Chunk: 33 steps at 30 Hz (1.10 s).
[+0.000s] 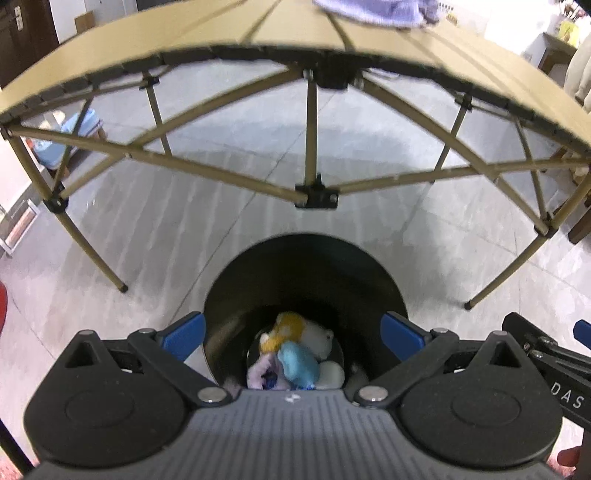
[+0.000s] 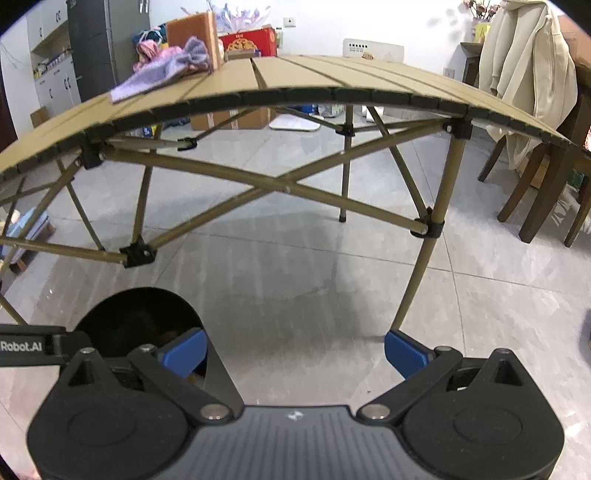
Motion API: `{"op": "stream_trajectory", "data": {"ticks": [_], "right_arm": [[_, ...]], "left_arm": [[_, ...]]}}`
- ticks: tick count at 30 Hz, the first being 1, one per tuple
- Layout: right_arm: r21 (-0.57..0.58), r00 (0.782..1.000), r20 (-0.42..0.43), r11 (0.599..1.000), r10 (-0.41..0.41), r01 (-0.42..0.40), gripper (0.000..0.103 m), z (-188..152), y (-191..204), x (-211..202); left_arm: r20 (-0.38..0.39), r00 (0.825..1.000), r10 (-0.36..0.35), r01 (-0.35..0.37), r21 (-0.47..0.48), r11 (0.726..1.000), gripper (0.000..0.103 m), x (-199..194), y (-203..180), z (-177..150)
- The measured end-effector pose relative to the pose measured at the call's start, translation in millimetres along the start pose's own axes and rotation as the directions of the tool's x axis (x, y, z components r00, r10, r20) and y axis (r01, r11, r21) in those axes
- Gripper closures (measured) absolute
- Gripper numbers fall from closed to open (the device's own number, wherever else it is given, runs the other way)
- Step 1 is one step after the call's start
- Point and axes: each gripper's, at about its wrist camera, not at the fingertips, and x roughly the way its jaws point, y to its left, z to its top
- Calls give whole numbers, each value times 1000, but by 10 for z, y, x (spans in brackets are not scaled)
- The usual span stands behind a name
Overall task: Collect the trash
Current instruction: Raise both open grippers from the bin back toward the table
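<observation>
A black round trash bin [image 1: 306, 273] stands on the floor in front of the folding table. At its bottom lies crumpled trash [image 1: 295, 354] in yellow, blue, white and lilac. My left gripper [image 1: 293, 334] is open and empty, directly above the bin's mouth. My right gripper [image 2: 295, 350] is open and empty, just right of the bin [image 2: 140, 317], over the floor. The right gripper's side also shows at the left wrist view's right edge [image 1: 546, 354]. A lilac cloth [image 2: 162, 72] lies on the tan tabletop [image 2: 332, 77]; it also shows in the left wrist view [image 1: 373, 11].
The table's tan legs and cross braces [image 2: 266, 184] stand just beyond the bin. A wooden chair with a cream jacket [image 2: 524, 74] stands to the right. Boxes and clutter [image 2: 243, 37] line the far wall. Grey tiled floor [image 2: 314, 280] lies around.
</observation>
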Motion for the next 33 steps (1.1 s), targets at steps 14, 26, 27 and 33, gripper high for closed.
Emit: {"op": "stream_trajectory", "data": {"ticks": [14, 26, 27, 33], "right_arm": [[-22, 990, 139, 999, 29, -26, 0, 108, 3, -264], [-66, 950, 302, 995, 86, -69, 0, 226, 66, -586], [-68, 945, 314, 995, 95, -77, 0, 242, 84, -614], [-103, 902, 406, 988, 150, -118, 0, 371, 217, -806]], "left_arm": [[216, 976, -28, 31, -14, 999, 0, -511, 217, 115], [335, 942, -34, 68, -90, 994, 0, -842, 526, 228], [346, 938, -35, 73, -99, 992, 0, -877, 564, 248], [418, 908, -17, 89, -152, 984, 0, -1079, 776, 420]]}}
